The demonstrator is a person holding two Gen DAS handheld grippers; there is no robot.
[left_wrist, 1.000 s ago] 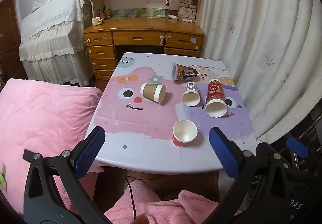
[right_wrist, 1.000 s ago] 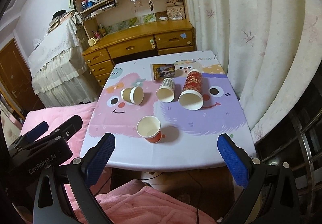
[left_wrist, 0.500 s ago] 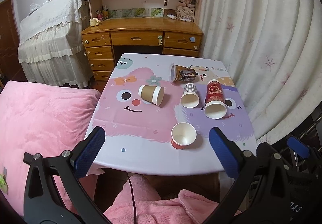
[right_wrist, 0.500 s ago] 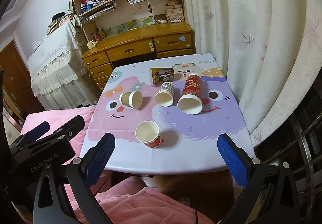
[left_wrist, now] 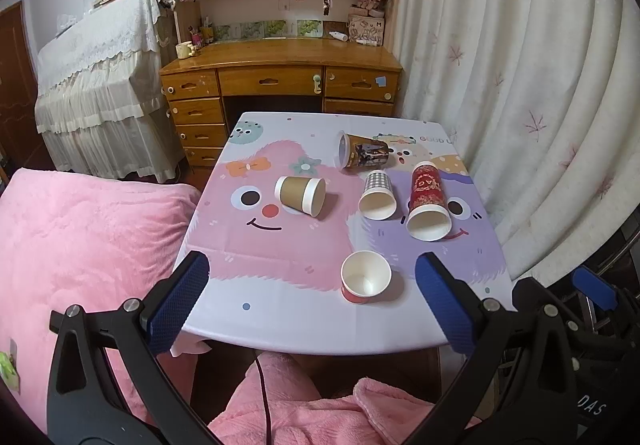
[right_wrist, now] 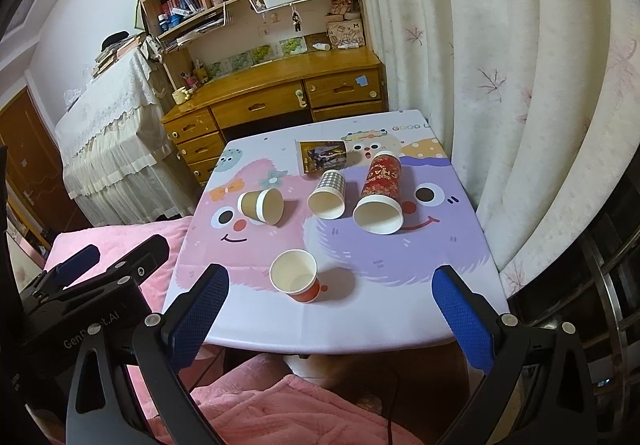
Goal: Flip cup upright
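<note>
Cartoon-print table [left_wrist: 280, 309], four tipped cups, one red cup [left_wrist: 365, 277] upright, curtain [left_wrist: 520, 85] beside

My right claw [right_wrist: 331, 309] hangs wide apart over the near edge of the table [right_wrist: 360, 329]. Just ahead, between my fingers, a small red cup [right_wrist: 298, 279] stands upright. Farther ahead lie four on their sides: brown cup [right_wrist: 262, 205], checked cup [right_wrist: 328, 193], tall red cup [right_wrist: 380, 193], dark printed cup [right_wrist: 323, 156].

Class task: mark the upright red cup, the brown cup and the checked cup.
upright red cup [left_wrist: 365, 277], left wrist view, inside of mouth
brown cup [left_wrist: 294, 193], left wrist view, side wall
checked cup [right_wrist: 333, 181], right wrist view, patterned side
</note>
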